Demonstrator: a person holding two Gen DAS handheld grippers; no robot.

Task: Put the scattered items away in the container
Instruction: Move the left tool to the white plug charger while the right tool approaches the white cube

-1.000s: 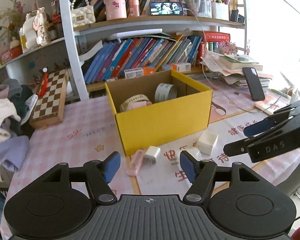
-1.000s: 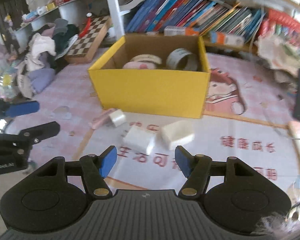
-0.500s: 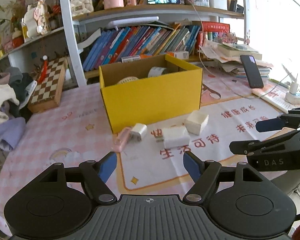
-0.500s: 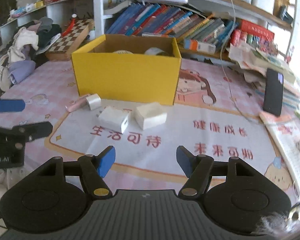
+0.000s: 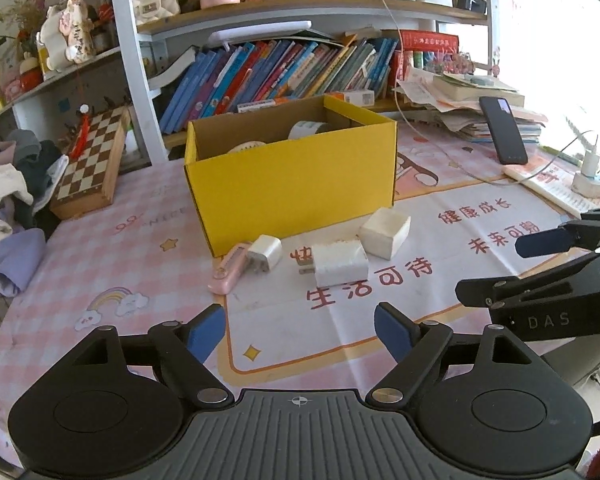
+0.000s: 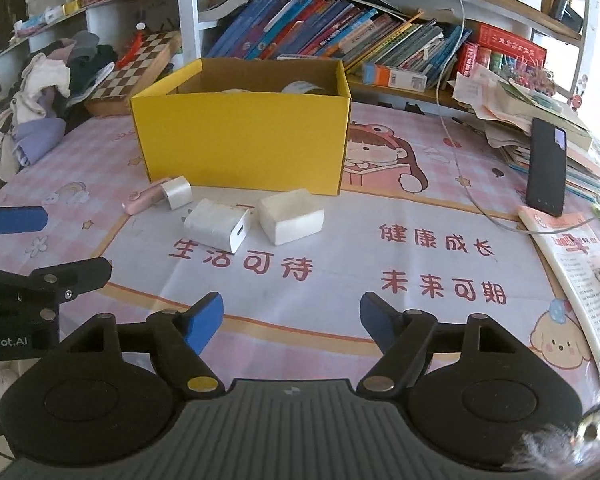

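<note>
A yellow cardboard box [image 5: 296, 184] [image 6: 244, 144] stands open on the table with tape rolls inside. In front of it lie a pink flat item [image 5: 230, 268] [image 6: 142, 199], a small white charger [image 5: 265, 254] [image 6: 177, 192], a larger white charger [image 5: 339, 262] [image 6: 218, 225] and a white block [image 5: 385, 232] [image 6: 291, 216]. My left gripper [image 5: 300, 330] hovers short of these items, its jaws opening with nothing between them. My right gripper [image 6: 291, 320] is also short of them, its jaws opening and empty; it shows at the right of the left wrist view [image 5: 512, 264].
A chessboard box [image 5: 92, 160] and a heap of clothes [image 5: 4, 200] lie at the left. Bookshelves [image 5: 280, 68] rise behind the box. A black phone [image 6: 546, 168] leans on a pile of papers at the right, with a cable and a booklet [image 6: 572, 264] nearby.
Both grippers have pulled back and sunk, so the box and the items look farther off. Both pairs of jaws have spread wider.
</note>
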